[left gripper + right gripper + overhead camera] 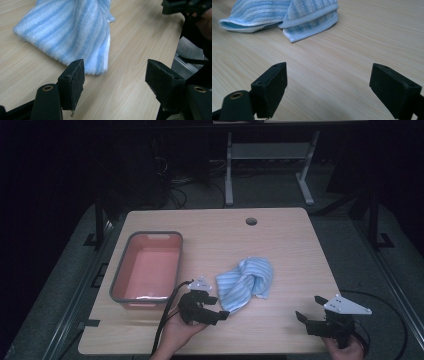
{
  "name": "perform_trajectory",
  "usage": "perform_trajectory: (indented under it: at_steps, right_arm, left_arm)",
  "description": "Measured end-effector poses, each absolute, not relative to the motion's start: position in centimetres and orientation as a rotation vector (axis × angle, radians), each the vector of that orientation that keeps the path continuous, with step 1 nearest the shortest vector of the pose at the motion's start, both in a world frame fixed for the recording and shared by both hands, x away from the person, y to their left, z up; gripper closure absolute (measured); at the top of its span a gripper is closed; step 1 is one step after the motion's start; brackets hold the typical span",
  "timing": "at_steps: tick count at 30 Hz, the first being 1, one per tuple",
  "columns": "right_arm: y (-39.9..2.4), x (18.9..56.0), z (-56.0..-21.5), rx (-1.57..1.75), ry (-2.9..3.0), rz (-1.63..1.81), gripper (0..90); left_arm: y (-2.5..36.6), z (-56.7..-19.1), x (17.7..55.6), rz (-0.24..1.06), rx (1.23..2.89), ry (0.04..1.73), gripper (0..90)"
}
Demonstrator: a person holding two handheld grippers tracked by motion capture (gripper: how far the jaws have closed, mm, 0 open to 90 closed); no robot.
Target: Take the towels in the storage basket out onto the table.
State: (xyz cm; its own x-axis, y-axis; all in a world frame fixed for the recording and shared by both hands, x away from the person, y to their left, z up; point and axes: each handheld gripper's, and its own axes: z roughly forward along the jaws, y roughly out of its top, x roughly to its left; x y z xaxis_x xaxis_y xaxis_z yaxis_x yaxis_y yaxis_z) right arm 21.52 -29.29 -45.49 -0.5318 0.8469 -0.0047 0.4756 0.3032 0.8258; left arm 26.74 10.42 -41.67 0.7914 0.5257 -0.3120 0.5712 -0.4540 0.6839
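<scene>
- desk (280, 245): light wood top with a round cable hole (251, 221) near the far edge at 12 o'clock. Surroundings are very dark; beyond the desk only pale frame legs (270, 165) and some floor cables can be made out.
- bin (146, 270): grey-rimmed, pink inside, sits at roughly 9 o'clock from desk centre. Looks empty, but the near inner wall is hidden by its own rim.
- towel (246, 281): blue-and-white striped, crumpled and folded on itself just off desk centre toward 5 o'clock, well apart from the bin. Its top is cut off in both gripper views.
- left gripper (220, 307): at 7 o'clock, held by a hand (177, 332) cut off at the bottom edge. Jaws spread wide, grasping nothing. In the left gripper view the towel's near corner (96, 67) lies just ahead of the left jaw; contact cannot be told.
- right gripper (310, 308): at 5 o'clock near the front edge, jaws released and wide, empty, well apart from the towel. Its hand (345, 350) is mostly cut off.
</scene>
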Motion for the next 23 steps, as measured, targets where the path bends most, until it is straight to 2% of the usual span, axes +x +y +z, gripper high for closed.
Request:
perform_trajectory:
  at_steps: [23]
  right_arm:
    - [-29.3,21.4,-45.4,1.153,2.144,1.129,14.1]
  left_arm:
    - [10.9,-43.7,25.1,0.005,2.209,0.753,29.8]
